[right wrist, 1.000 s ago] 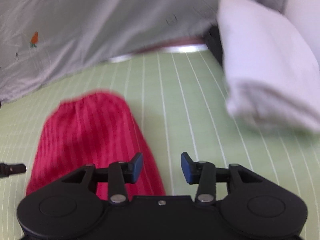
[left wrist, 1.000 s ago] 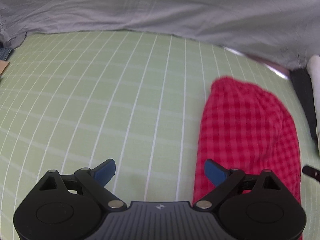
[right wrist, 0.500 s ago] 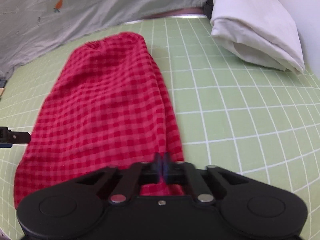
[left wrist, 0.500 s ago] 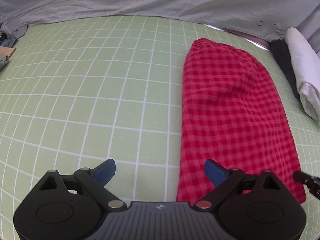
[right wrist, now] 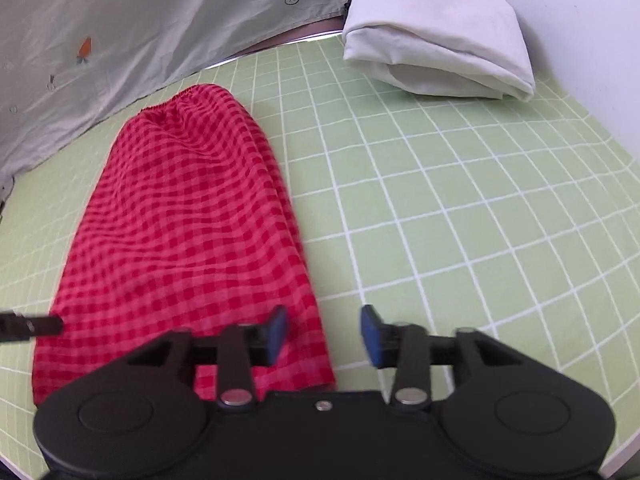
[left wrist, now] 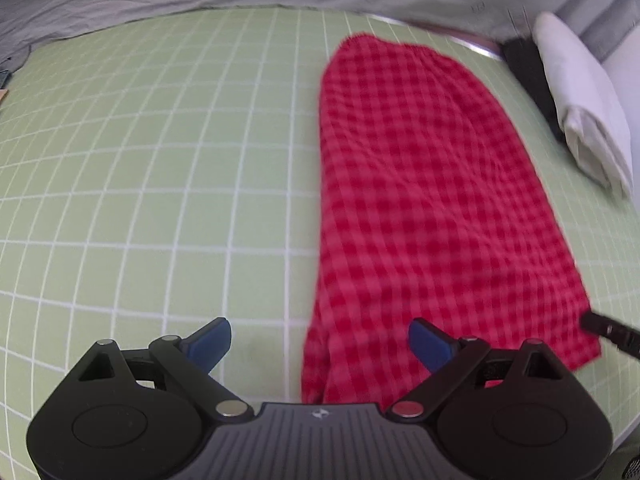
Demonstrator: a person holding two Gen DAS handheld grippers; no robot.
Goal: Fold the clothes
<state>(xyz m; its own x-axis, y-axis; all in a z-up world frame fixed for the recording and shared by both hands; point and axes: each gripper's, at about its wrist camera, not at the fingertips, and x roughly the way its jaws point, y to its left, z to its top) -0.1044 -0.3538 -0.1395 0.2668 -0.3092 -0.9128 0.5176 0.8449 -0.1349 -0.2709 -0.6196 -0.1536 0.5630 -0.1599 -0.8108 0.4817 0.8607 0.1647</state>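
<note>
A red checked garment [left wrist: 424, 200] lies folded into a long strip on the green grid mat, its gathered waistband at the far end; it also shows in the right wrist view [right wrist: 188, 232]. My left gripper [left wrist: 320, 344] is open and empty, its jaws standing either side of the garment's near left corner. My right gripper [right wrist: 324, 334] is open and empty above the garment's near right corner. A fingertip of the other gripper shows at the frame edge in the left wrist view [left wrist: 608, 330] and in the right wrist view [right wrist: 32, 326].
The green grid mat [left wrist: 152, 168] covers the table. A folded white cloth [right wrist: 436, 32] lies at the far right, on a dark item [left wrist: 528, 72]. A grey sheet [right wrist: 140, 36] hangs along the far edge. The table's right edge is close [right wrist: 624, 440].
My right gripper was open, shut half a second ago at the garment's near corner, and has now opened again. Both grippers drew back and up; the garment lies flat.
</note>
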